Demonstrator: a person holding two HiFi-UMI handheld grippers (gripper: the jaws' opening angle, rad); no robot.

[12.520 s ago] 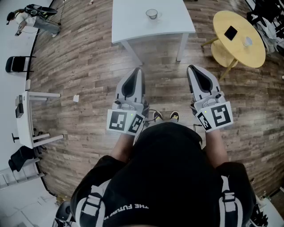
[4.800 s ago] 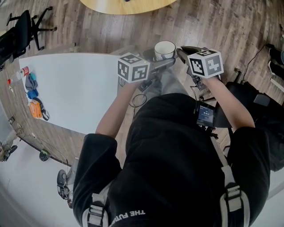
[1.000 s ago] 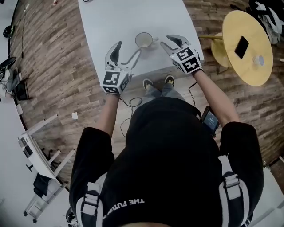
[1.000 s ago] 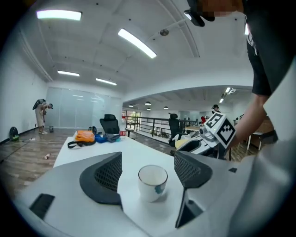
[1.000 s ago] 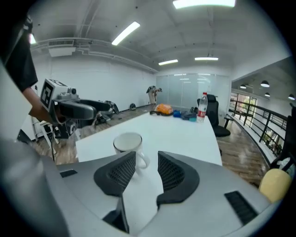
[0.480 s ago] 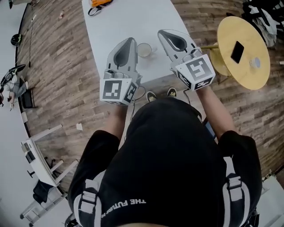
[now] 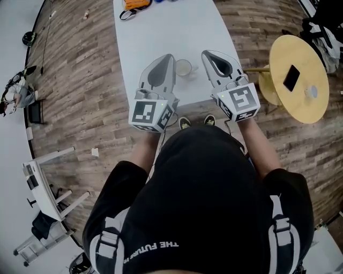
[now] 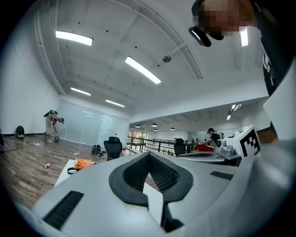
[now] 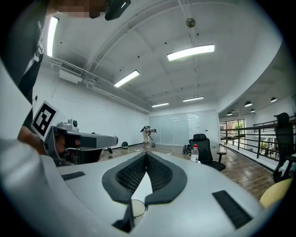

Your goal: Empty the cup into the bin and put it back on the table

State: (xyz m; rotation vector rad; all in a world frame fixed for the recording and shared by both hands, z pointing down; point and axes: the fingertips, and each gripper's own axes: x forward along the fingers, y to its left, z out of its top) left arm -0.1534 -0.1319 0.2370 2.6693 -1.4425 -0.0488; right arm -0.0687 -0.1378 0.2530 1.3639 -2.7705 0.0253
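A white cup stands upright near the front edge of the long white table, with nothing holding it. My left gripper and right gripper hover side by side above the table, one on each side of the cup, pointing level. Both are shut and hold nothing. In the left gripper view the dark pads meet at a point. The right gripper view shows the same, with the cup's rim peeking through the small gap below the pads.
A round yellow side table with a black phone stands to the right. An orange item lies at the white table's far end. A small white desk is at the left, on wooden floor.
Both grippers were open and low beside the cup one second ago. They have since shut empty and risen off the table. The cup stays where it stood.
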